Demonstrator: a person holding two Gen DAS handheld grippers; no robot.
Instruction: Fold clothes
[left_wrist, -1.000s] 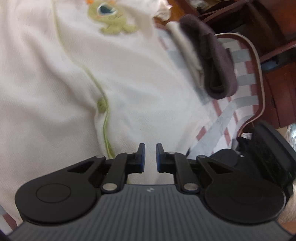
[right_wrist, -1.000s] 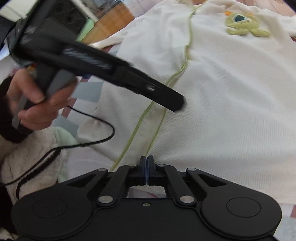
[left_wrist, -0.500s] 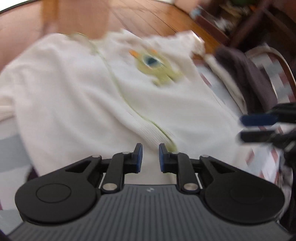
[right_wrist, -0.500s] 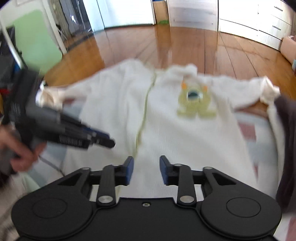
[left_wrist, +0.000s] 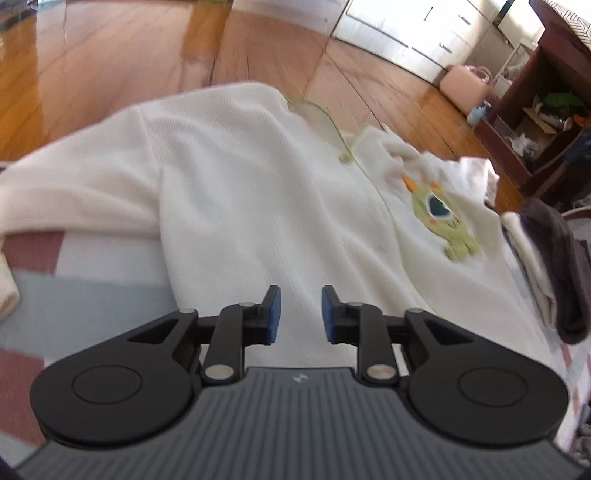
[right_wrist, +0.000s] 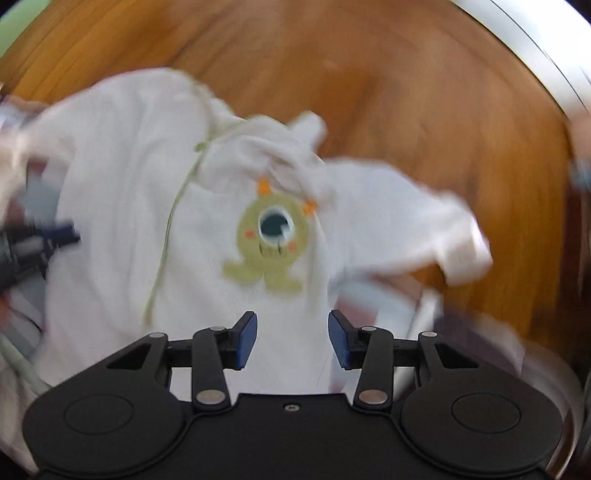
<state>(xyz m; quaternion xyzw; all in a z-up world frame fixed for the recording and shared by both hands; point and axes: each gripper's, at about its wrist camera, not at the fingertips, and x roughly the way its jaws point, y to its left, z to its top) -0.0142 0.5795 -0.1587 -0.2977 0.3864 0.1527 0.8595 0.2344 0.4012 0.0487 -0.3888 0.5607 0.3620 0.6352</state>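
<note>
While nothing is gripped, each view reads as follows.
Left wrist view: left claw (left_wrist: 297, 314) gapes, empty, above the cream cardigan (left_wrist: 258, 206), which is spread flat on a checked cloth (left_wrist: 85, 295); dark folded garment (left_wrist: 557, 266) by the cloth's right edge.
Right wrist view: right claw (right_wrist: 291, 339) is wide apart, empty, over the cardigan's monster patch (right_wrist: 269, 243); image blurred.

cardigan (left_wrist: 258, 206) on bedspread (left_wrist: 92, 295), folded clothes (left_wrist: 554, 258) right
</note>
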